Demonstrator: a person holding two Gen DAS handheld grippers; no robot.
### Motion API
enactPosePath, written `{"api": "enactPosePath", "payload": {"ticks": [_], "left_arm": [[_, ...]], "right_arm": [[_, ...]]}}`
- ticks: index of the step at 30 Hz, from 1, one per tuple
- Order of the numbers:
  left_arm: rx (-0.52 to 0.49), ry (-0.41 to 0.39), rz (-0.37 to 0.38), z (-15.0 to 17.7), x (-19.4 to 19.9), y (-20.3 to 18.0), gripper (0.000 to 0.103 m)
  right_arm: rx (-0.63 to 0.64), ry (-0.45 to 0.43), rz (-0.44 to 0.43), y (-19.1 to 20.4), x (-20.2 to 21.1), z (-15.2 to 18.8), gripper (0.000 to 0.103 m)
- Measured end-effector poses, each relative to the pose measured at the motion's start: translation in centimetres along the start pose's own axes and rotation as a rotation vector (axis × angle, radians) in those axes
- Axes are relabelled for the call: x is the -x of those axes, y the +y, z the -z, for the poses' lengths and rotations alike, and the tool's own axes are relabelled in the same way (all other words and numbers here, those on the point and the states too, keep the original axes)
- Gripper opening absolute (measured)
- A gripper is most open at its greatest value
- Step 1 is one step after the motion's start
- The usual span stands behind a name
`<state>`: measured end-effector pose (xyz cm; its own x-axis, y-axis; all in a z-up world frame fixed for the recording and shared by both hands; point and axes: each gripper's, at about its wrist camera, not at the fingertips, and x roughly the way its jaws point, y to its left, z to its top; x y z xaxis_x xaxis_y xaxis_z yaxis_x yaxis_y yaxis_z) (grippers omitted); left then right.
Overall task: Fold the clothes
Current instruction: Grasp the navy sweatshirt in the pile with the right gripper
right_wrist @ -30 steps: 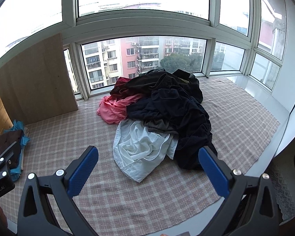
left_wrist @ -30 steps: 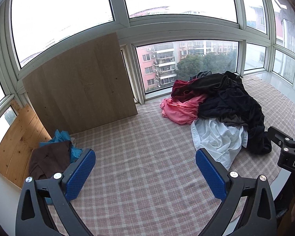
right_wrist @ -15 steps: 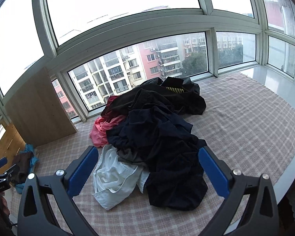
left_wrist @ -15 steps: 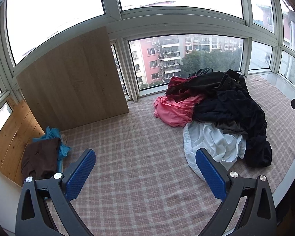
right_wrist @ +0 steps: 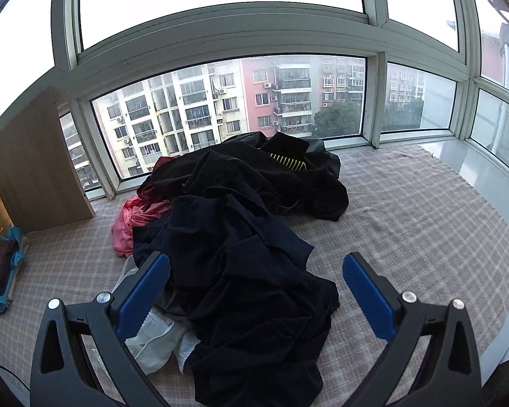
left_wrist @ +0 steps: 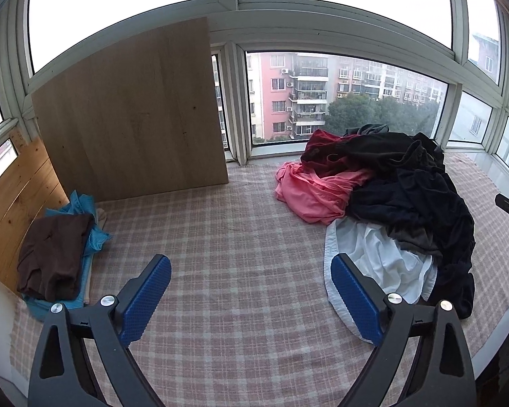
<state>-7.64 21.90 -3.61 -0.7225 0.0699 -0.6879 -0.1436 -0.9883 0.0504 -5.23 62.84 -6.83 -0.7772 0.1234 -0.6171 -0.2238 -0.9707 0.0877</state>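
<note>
The left hand-held gripper [left_wrist: 251, 296] is hovering over the bare middle of the checked cloth [left_wrist: 220, 237] that covers the window platform, with its blue pads wide apart, nothing lying between them, and its jaws closing slightly. Its right pad [left_wrist: 354, 302] is sitting in front of the near edge of the white garment [left_wrist: 380, 261], though whether it is touching the fabric cannot be told.

The right hand-held gripper [right_wrist: 256, 291] is hanging over the pile of clothes [right_wrist: 247, 237], its blue pads standing wide apart with the dark navy garment [right_wrist: 254, 288] showing between them, not pinched by either pad. The white garment is peeking out from under the navy one beside the left pad [right_wrist: 142, 296].

The pile is lying toward the right half of the platform, reaching back to the window edge. A pink garment [left_wrist: 315, 193] is spilling out on its left side, a dark red one [left_wrist: 322, 149] is lying behind that, and black pieces [right_wrist: 254, 176] are heaped at the back, one showing a yellow striped patch [right_wrist: 288, 162].

At the far left corner of the platform, a brown garment [left_wrist: 54, 261] is lying folded on top of a blue one [left_wrist: 85, 224], well apart from the pile. A wooden board [left_wrist: 132, 112] is leaning upright against the window just behind that stack.
</note>
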Motion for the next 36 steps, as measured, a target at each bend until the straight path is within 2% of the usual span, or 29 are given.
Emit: {"api": "enactPosePath", "payload": {"ticks": [4,6,8,10,11,14,18,20,22,24,27,32,35,36], "left_arm": [[-0.005,0.005,-0.02,-0.5,-0.6,0.0,0.095],[-0.011,0.004,-0.034,-0.6,-0.8,-0.1,0.095],[-0.021,0.005,-0.041,-0.5,-1.0,-0.2,0.095],[-0.029,0.015,-0.039,-0.4,-1.2,-0.3,0.095],[-0.033,0.02,-0.038,-0.4,-1.4,-0.3,0.095],[-0.044,0.034,-0.036,-0.1,-1.7,-0.4,0.095],[-0.051,0.045,-0.041,0.1,-1.8,-0.4,0.095],[-0.053,0.045,-0.04,0.2,-1.8,-0.4,0.095],[-0.055,0.045,-0.039,0.2,-1.7,-0.4,0.096],[-0.057,0.044,-0.037,0.2,-1.6,-0.4,0.096],[-0.063,0.043,-0.036,0.2,-1.5,-0.3,0.096],[-0.071,0.039,-0.04,0.2,-1.2,-0.1,0.096],[-0.063,0.027,-0.04,0.1,-0.7,0.3,0.096],[-0.06,0.021,-0.044,0.0,-0.5,0.5,0.096]], "right_arm": [[0.037,0.037,-0.049,0.6,-2.3,0.4,0.102],[0.053,0.089,-0.069,1.1,-3.8,1.0,0.101],[0.095,0.152,-0.052,1.7,-5.5,1.6,0.09],[0.125,0.213,-0.032,2.1,-7.0,2.3,0.056],[0.136,0.239,-0.023,2.2,-7.7,2.6,0.052],[0.151,0.283,0.001,2.3,-9.5,3.2,0.052],[0.172,0.285,0.011,2.5,-10.1,3.3,0.051],[0.147,0.278,-0.024,2.1,-9.9,3.1,0.037],[0.089,0.246,-0.063,1.2,-9.1,2.4,0.021],[0.041,0.201,-0.095,0.1,-7.7,1.6,0.012],[-0.02,0.116,-0.133,-1.3,-5.0,-0.5,0.009],[-0.079,-0.052,-0.168,-3.2,0.1,-6.4,0.008],[-0.013,-0.195,-0.142,-2.3,4.5,-11.2,0.006],[0.011,-0.234,-0.157,-1.5,6.1,-12.8,0.006]]}}
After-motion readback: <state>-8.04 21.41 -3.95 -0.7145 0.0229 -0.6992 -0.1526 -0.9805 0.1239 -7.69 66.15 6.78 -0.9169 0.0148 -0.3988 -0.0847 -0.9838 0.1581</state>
